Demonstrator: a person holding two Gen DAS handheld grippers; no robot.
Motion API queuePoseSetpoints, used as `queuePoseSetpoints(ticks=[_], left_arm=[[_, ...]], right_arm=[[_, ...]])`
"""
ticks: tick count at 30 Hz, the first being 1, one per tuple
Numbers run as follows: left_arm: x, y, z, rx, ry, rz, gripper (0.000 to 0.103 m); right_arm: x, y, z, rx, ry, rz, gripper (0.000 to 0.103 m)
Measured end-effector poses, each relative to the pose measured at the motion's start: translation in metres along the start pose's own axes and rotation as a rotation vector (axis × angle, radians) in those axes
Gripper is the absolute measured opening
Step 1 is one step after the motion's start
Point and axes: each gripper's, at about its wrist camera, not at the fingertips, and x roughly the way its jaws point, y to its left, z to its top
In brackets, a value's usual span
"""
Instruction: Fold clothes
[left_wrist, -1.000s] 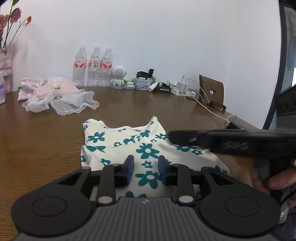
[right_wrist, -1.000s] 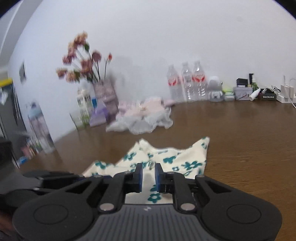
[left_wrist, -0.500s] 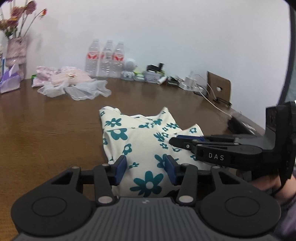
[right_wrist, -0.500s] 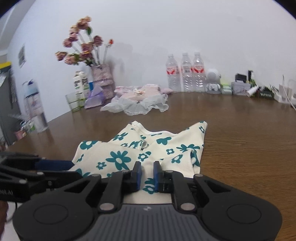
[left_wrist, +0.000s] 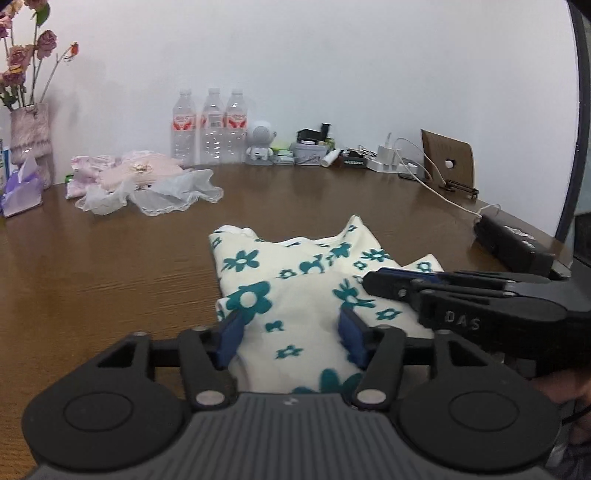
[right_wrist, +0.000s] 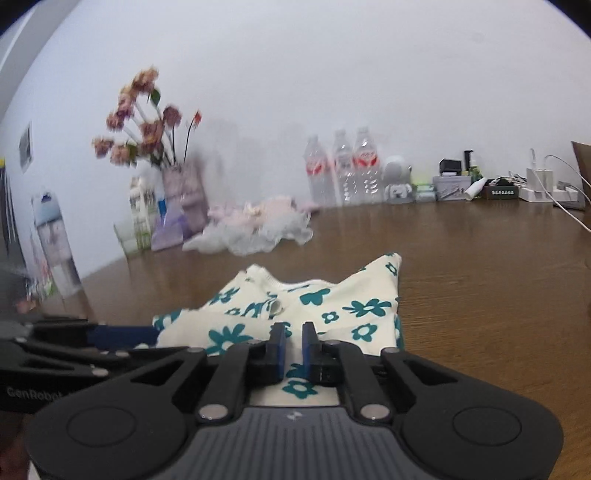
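While the cream cotton garment printed with teal flowers (left_wrist: 295, 291) lies part-folded on the brown wood-grain table (left_wrist: 110, 280) in front of me, my left gripper (left_wrist: 290, 332) is opening its jaws over the near fabric, pads clear of it. My right gripper (right_wrist: 293, 349) is closing, jaws almost together over the near hem, and I cannot tell whether cloth is pinched. I judge the fabric light, limp and quick to slump, so I would pinch a doubled edge or corner, not the flat middle
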Motion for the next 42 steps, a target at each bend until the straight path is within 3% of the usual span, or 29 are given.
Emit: queuePoseSetpoints(ticks=[4,8,13,16,18,20,21,22,23,24,25,27,29,30,33,35,38,42], left_arm=[[-0.005,-0.002,-0.002,0.012,-0.007,0.013,0.061],[-0.004,0.003,-0.002,-0.024,-0.008,-0.011,0.061],[-0.041,0.034,0.007,-0.102,-0.099,-0.150,0.061],[-0.038,0.026,0.007,-0.029,-0.084,-0.142,0.060],[-0.031,0.020,0.001,0.005,-0.062,-0.125,0.051],[-0.021,0.014,-0.007,0.024,-0.032,-0.100,0.058],[-0.026,0.019,-0.005,0.006,-0.032,-0.116,0.058],[-0.034,0.026,-0.003,-0.012,-0.045,-0.140,0.060],[-0.046,0.036,-0.003,-0.022,-0.074,-0.178,0.069],[-0.056,0.046,-0.007,-0.016,-0.082,-0.215,0.076],[-0.065,0.055,-0.010,-0.010,-0.089,-0.252,0.087],[-0.067,0.060,-0.018,0.009,-0.046,-0.301,0.089],[-0.062,0.055,-0.023,0.029,-0.004,-0.303,0.088],[-0.058,0.048,-0.024,0.057,0.011,-0.306,0.087],[-0.046,0.028,-0.028,0.140,0.044,-0.330,0.064],[-0.042,0.024,-0.033,0.149,0.025,-0.325,0.054],[-0.050,0.030,-0.034,0.093,0.031,-0.325,0.029],[-0.076,0.041,-0.019,0.043,-0.029,-0.392,0.024]], right_arm=[[-0.006,-0.005,0.004,0.030,-0.030,-0.017,0.004],[-0.002,-0.018,-0.001,0.072,-0.010,0.030,0.004],[-0.018,-0.026,0.008,0.049,0.006,0.120,0.017],[-0.018,-0.026,0.002,-0.016,0.020,0.121,0.017],[-0.015,-0.034,-0.004,0.041,0.004,0.134,0.018],[-0.023,-0.040,0.004,0.054,0.025,0.130,0.020],[-0.034,-0.042,0.006,0.024,0.014,0.133,0.024],[-0.047,-0.044,0.006,-0.024,-0.005,0.149,0.037],[-0.060,-0.046,0.006,-0.072,-0.025,0.166,0.047],[-0.072,-0.049,0.003,-0.110,-0.030,0.193,0.062],[-0.082,-0.053,-0.002,-0.137,-0.022,0.229,0.068],[-0.098,-0.059,-0.012,-0.171,0.005,0.293,0.067],[-0.097,-0.060,-0.022,-0.170,0.058,0.320,0.065],[-0.094,-0.057,-0.025,-0.190,0.067,0.324,0.057],[-0.086,-0.047,-0.031,-0.245,0.065,0.333,0.021],[-0.084,-0.049,-0.031,-0.237,0.059,0.342,0.021],[-0.093,-0.052,-0.027,-0.226,0.051,0.358,0.016],[-0.110,-0.059,-0.004,-0.156,-0.016,0.415,0.015]])
